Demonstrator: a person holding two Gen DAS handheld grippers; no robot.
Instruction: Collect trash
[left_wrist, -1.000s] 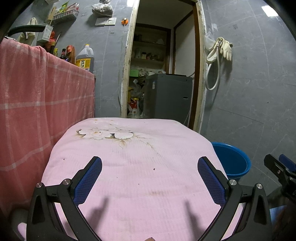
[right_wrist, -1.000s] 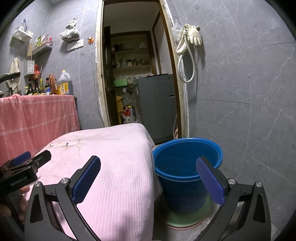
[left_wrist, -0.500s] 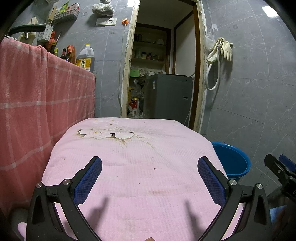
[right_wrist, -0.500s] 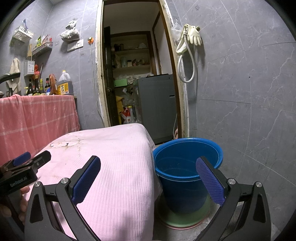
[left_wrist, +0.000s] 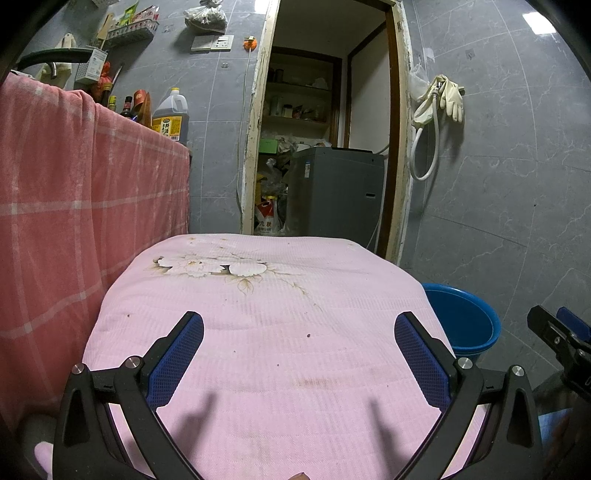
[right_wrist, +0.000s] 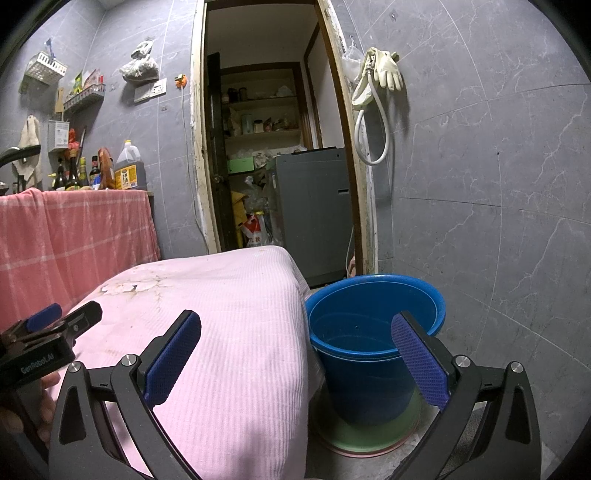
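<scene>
Hovering over the pink cloth (left_wrist: 280, 332) that covers the bench, the left gripper (left_wrist: 299, 354) points toward the doorway, level and low, its blue-padded fingers (left_wrist: 177, 358) spread wide with nothing between them and only their shadows falling on the fabric. From its camera the cloth's printed flower (left_wrist: 210, 266) lies ahead and the checked red cloth (left_wrist: 74, 192) hangs at the far left; the right gripper's tip (left_wrist: 557, 332) pokes in at the right edge. The right gripper (right_wrist: 295, 358) is held beside the bench's right corner, likewise level, fingers (right_wrist: 417, 362) released wide and empty, one over the cloth's edge and the other in front of the blue bucket (right_wrist: 373, 332). Only this view shows the bucket fully: it stands on the floor on a green disc (right_wrist: 369, 435), close against the draped cloth. A hand (right_wrist: 26, 406) gripping the left tool shows at its lower left. No piece of trash can be made out on the cloth in either view.
</scene>
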